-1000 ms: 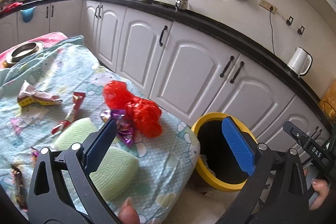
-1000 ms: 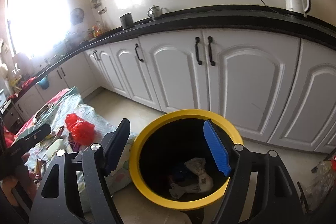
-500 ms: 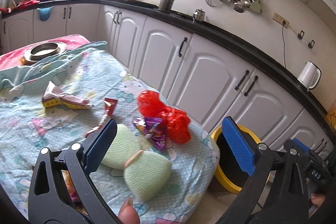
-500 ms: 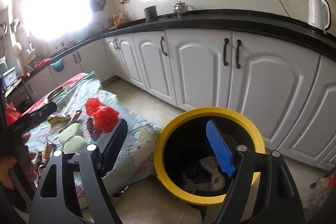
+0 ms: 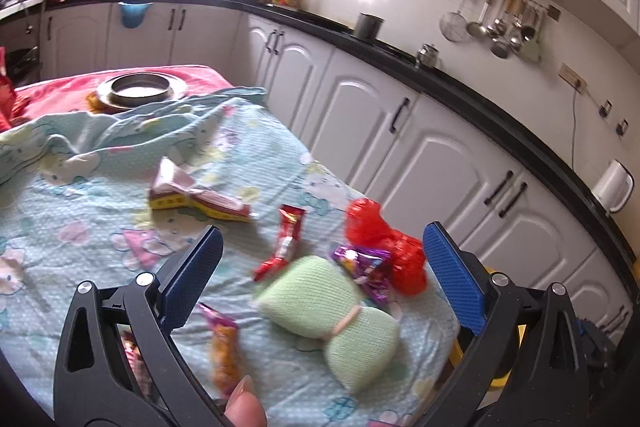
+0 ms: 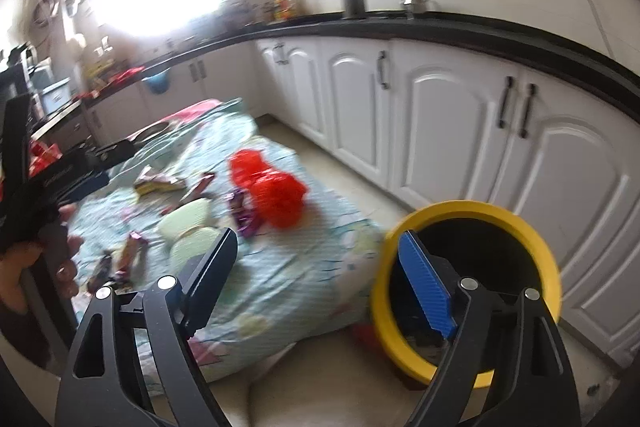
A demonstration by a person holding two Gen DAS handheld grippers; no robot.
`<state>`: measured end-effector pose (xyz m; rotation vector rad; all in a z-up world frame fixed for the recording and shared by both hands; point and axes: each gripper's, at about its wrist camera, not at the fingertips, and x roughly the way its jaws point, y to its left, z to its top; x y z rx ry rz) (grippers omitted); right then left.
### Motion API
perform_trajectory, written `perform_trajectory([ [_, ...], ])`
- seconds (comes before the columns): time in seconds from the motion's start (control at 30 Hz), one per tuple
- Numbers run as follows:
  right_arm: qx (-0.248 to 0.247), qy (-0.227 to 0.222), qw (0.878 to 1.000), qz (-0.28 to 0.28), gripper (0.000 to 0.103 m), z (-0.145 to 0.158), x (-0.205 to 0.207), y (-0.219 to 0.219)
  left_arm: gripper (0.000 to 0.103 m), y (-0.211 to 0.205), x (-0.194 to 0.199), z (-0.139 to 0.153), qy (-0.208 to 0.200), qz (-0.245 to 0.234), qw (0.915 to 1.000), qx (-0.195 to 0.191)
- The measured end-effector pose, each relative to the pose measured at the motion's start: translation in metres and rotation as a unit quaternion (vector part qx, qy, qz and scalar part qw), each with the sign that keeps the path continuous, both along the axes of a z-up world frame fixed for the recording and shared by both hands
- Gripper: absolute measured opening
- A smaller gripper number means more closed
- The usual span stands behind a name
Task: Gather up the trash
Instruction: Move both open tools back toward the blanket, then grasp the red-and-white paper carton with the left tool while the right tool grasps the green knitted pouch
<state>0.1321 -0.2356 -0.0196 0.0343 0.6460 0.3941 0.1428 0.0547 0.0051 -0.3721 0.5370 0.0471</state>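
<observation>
Fingers spread and empty on both tools, the right gripper (image 6: pixel 316 267) still widening beside the yellow bin (image 6: pixel 516 215), the left gripper (image 5: pixel 320 271) faces wrappers (image 5: pixel 286 247) strewn across the tablecloth (image 5: pixel 80 211), apparently ready to collect more.

So both my cams have swung away from the yellow-rimmed black trash bin (image 6: pixel 472 291) and over toward the table with the pale blue cartoon-print cloth (image 5: pixel 100 227). A second ago the right gripper (image 6: pixel 320 267) sat dead over the bin, looking down at the trash inside; now the bin's off at its right finger and the crumpled red plastic bag (image 6: pixel 276 187) is up ahead. Its jaws are opening, nothing between them. In the left view the bin has slid nearly out of frame, and the left gripper (image 5: pixel 320 275) now frames the pale green knitted cloth bundle (image 5: pixel 332 315) and the red snack wrapper (image 5: pixel 286 243)
</observation>
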Motion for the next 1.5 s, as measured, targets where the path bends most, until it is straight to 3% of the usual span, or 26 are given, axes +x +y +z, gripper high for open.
perform_trajectory([
  [0.43,-0.026,0.034,0.995,0.092,0.086,-0.019,0.016,0.082,0.092,0.071,0.004,-0.002,0.019,0.058,0.9980,-0.018],
  [0.63,-0.040,0.040,0.992,0.113,0.086,-0.028,0.022,0.109,0.092,0.111,0.016,-0.017,0.056,0.089,0.9935,-0.045],
  [0.9,-0.073,0.051,0.987,0.134,0.086,-0.043,0.035,0.146,0.092,0.133,0.062,-0.039,0.117,0.072,0.9891,-0.052],
  [1.1,-0.094,0.056,0.985,0.132,0.086,-0.053,0.045,0.163,0.092,0.142,0.102,-0.062,0.183,0.074,0.9773,-0.078],
  [1.4,-0.099,0.080,0.983,0.131,0.086,-0.068,0.057,0.171,0.091,0.141,0.132,-0.086,0.227,0.114,0.9665,-0.033],
  [1.43,-0.098,0.082,0.983,0.129,0.086,-0.069,0.058,0.172,0.089,0.139,0.133,-0.087,0.228,0.117,0.9662,-0.026],
  [1.5,-0.099,0.085,0.983,0.128,0.086,-0.071,0.060,0.172,0.074,0.134,0.135,-0.087,0.232,0.123,0.9651,-0.001],
])
